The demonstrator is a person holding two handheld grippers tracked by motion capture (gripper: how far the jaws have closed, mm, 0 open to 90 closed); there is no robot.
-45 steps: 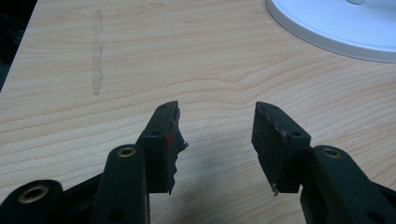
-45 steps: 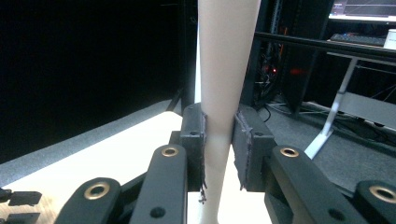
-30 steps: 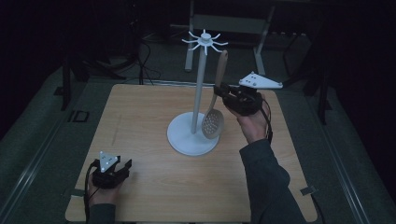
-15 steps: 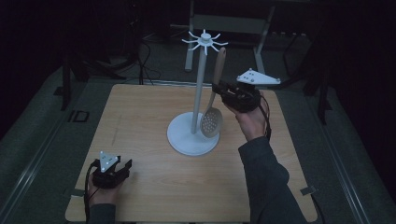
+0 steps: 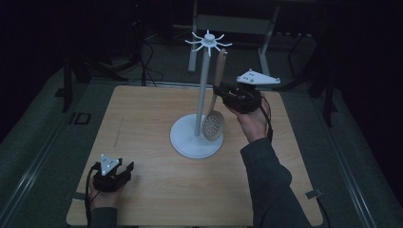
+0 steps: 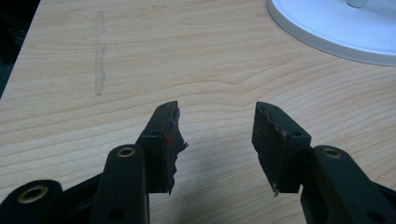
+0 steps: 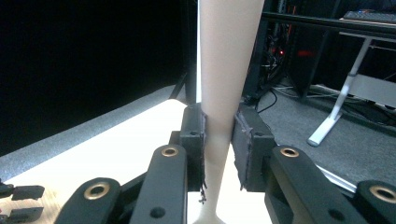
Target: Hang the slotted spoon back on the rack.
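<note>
I am clamping the right gripper [image 5: 222,91] on the slotted spoon [image 5: 213,124] mid-handle, so its top is reaching the white hook stand [image 5: 196,142]; whether it is hooked, I cannot tell. The left gripper [image 6: 217,140] is resting apart, empty, on the table [image 5: 142,118].

stand base [image 6: 336,28] cut off at top edge, spoon handle [image 7: 226,70] cropped above, its hook contact too small to tell

left black two-jaw claw [image 6: 217,140]: jaws apart, nothing between | pale wood-grain worktop [image 6: 140,60] below | round white stand base [image 6: 341,23] top right
</note>
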